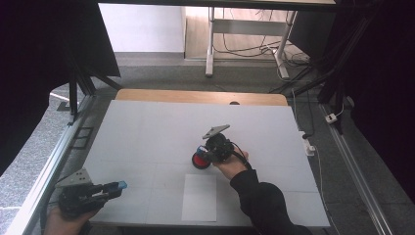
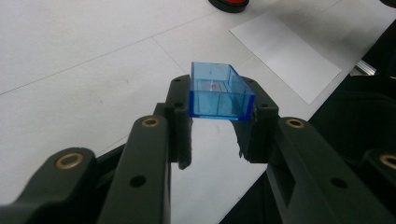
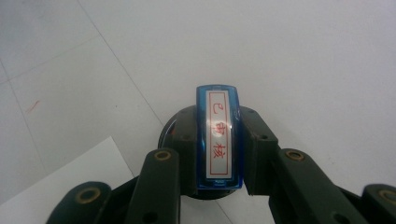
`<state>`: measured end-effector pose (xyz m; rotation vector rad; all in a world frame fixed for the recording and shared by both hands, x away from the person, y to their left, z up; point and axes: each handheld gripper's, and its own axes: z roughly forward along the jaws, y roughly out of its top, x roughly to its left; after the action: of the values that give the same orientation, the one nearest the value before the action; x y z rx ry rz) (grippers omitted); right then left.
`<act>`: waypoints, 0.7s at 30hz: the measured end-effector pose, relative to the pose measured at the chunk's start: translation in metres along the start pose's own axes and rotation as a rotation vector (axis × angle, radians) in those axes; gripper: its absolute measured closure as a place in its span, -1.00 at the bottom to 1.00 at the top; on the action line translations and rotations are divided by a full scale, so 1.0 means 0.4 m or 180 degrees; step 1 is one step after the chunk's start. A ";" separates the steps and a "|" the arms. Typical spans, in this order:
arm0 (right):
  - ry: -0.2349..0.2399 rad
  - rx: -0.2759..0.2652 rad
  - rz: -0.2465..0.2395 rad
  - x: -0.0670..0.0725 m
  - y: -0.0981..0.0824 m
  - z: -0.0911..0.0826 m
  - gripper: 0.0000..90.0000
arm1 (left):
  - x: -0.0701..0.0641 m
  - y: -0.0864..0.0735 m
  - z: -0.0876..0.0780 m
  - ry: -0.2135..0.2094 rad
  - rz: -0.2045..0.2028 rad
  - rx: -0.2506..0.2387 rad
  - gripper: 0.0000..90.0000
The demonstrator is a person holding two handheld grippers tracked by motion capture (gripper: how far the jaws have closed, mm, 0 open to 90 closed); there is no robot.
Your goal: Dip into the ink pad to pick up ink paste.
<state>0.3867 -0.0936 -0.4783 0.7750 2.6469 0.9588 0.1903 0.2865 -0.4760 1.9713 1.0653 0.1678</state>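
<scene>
A clear blue rectangular cap sits crosswise between the black jaws of my left gripper, which is shut on it. In the high view that gripper hovers at the table's near left corner with the cap at its tip. My right gripper is shut on a blue stamp whose white label carries red characters. The stamp points down over a round red ink pad at mid-table, where the right gripper hangs. The pad's dark rim peeks out behind the jaws.
A white sheet of paper lies near the table's front edge, just right of centre, also in the left gripper view as the sheet. The white tabletop spreads around it. A sleeved forearm reaches in from the bottom right.
</scene>
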 end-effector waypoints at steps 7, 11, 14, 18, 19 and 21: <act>-0.0022 0.0092 0.0023 -0.003 0.003 0.012 0.58 | 0.000 0.000 0.000 -0.0004 -0.0001 0.0007 0.52; -0.0021 0.0120 0.0069 -0.004 0.008 0.016 0.59 | 0.001 0.000 0.000 -0.0010 -0.0002 0.0015 0.52; -0.0052 0.0169 0.0067 0.001 0.015 0.019 0.59 | 0.001 0.001 0.001 -0.0011 -0.0004 0.0020 0.52; -0.0124 0.0236 -0.0014 0.012 0.023 0.021 0.59 | 0.001 0.001 0.002 -0.0012 -0.0007 0.0027 0.52; -0.0143 0.0242 -0.0045 0.016 0.025 0.022 0.59 | 0.001 0.001 0.002 -0.0013 -0.0006 0.0029 0.52; -0.0206 0.0281 -0.0138 0.024 0.028 0.024 0.59 | 0.001 0.001 0.003 -0.0013 -0.0006 0.0030 0.52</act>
<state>0.3868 -0.0761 -0.4786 0.7509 2.6537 0.7971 0.1914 0.2861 -0.4764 1.9783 1.0671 0.1579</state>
